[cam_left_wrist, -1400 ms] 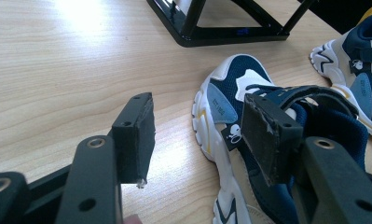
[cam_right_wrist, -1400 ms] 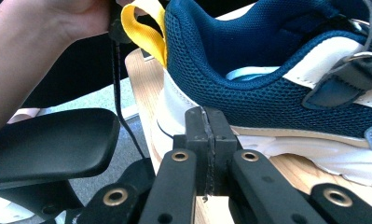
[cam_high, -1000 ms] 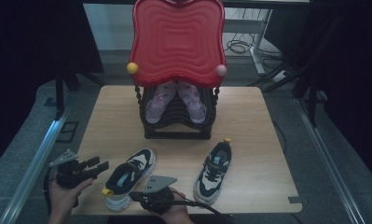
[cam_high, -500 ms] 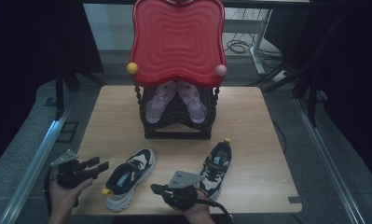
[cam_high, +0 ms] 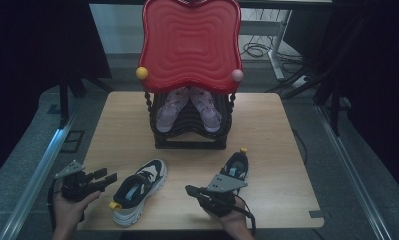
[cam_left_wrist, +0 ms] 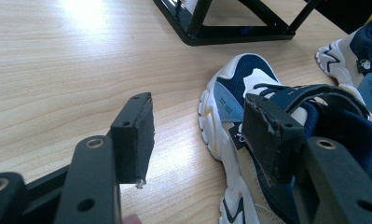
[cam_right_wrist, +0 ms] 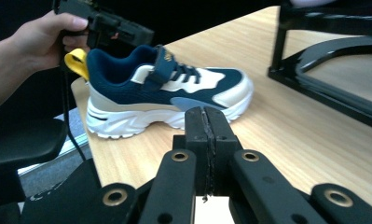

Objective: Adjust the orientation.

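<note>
Left sneaker [cam_high: 137, 192]: navy mesh upper, white and beige panels, light blue side patches, chunky white ridged sole, strap over navy laces, yellow heel loop. It lies on the near left part of the table [cam_high: 122, 130], toe toward the rack, heel at the near edge. Matching right sneaker [cam_high: 235, 166] sits near right, partly hidden behind the right gripper [cam_high: 189, 190]. Left gripper [cam_high: 106, 176]: jaws spread, nothing between the pads, hovering just beside the left sneaker's heel end; worn black foam pads. Right gripper: jaws pressed together, empty, between the two sneakers. Table is light wood grain, matte. Black ribbed rack [cam_high: 192, 131] at the middle holds a pair of pink shoes [cam_high: 189, 107]; glossy red wavy tray [cam_high: 190, 45] stands upright behind.
</note>
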{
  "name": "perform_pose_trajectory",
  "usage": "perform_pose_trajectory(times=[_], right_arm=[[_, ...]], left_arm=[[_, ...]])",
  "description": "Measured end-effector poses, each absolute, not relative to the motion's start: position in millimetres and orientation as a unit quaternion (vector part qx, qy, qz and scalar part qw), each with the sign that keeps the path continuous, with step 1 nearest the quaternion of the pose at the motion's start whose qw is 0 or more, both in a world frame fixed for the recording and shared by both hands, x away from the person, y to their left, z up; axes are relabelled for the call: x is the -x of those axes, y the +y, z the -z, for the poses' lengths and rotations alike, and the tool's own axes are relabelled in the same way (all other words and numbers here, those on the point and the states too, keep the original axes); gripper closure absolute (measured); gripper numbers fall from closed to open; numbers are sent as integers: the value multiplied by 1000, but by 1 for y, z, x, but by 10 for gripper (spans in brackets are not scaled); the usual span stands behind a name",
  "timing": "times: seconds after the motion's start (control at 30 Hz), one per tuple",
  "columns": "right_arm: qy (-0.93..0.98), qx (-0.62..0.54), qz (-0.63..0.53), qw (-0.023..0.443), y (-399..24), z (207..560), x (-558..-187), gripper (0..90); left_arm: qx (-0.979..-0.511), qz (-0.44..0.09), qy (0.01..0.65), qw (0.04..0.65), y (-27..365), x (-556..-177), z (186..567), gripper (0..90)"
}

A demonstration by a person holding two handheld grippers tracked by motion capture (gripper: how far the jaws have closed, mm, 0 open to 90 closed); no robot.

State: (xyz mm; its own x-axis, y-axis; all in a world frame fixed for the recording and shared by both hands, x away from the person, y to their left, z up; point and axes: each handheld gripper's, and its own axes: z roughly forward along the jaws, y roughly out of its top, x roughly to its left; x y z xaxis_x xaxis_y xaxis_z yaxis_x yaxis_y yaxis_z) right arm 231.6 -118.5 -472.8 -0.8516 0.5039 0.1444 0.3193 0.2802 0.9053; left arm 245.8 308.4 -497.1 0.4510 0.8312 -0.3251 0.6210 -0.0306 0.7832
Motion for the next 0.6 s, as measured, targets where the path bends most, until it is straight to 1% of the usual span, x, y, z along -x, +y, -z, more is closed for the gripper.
perform_pose_trajectory(times=[0.6], right_arm=[[777,-307,-536,125,-190,467,-235,892]], left_arm=[[-712,-109,513,467,309,-248,499,437]])
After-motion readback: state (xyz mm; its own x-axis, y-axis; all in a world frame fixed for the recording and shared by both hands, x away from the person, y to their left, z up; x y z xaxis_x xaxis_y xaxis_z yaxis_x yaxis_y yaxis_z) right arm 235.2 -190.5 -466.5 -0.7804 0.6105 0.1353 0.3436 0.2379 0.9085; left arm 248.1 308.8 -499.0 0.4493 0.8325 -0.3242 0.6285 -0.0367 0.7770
